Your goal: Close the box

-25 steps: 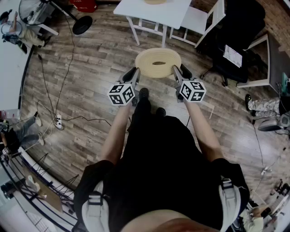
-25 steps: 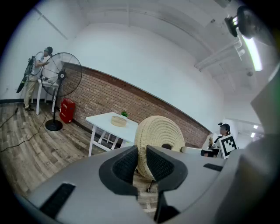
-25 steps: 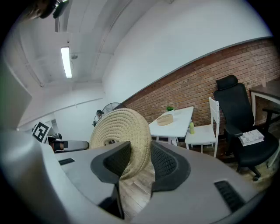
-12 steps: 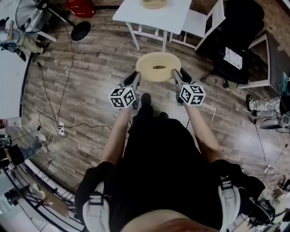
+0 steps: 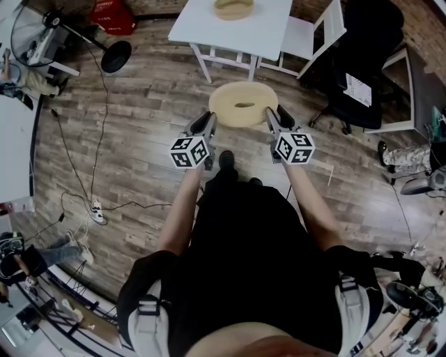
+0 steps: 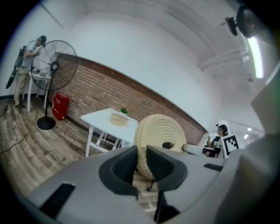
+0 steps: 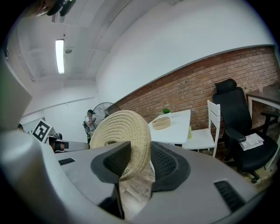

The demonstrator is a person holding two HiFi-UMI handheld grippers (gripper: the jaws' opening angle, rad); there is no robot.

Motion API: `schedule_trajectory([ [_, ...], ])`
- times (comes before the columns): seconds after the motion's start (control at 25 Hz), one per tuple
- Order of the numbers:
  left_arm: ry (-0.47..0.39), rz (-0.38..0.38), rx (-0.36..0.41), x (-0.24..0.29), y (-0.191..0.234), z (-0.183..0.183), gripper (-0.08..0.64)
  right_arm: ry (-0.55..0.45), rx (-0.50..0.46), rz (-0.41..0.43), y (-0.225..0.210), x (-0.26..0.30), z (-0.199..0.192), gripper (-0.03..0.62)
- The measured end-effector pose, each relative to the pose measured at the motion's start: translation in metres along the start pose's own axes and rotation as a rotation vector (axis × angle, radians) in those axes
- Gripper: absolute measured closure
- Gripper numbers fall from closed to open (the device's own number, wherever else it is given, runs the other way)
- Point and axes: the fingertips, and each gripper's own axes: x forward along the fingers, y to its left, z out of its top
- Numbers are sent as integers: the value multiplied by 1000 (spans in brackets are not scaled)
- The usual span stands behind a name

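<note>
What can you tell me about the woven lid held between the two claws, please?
The lid is a round, flat disc of pale coiled weave with a small dark spot at its centre. It is held roughly level above the wood floor, short of the white table bearing a matching box. The left claw and right claw are shut on opposite edges of its rim; nothing else touches it.

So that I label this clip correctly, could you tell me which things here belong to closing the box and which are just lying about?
In the job: woven lid, gripped by the left gripper and the right gripper; woven box on the white table.

Lying about: floor fan, red container, white chair, black office chair, power strip.
</note>
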Motion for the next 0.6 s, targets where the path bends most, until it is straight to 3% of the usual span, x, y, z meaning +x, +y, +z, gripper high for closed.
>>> schedule_trajectory([
  [0.6, 60, -64, 5, 65, 66, 42, 485, -3, 41, -81, -9, 84, 17, 451],
])
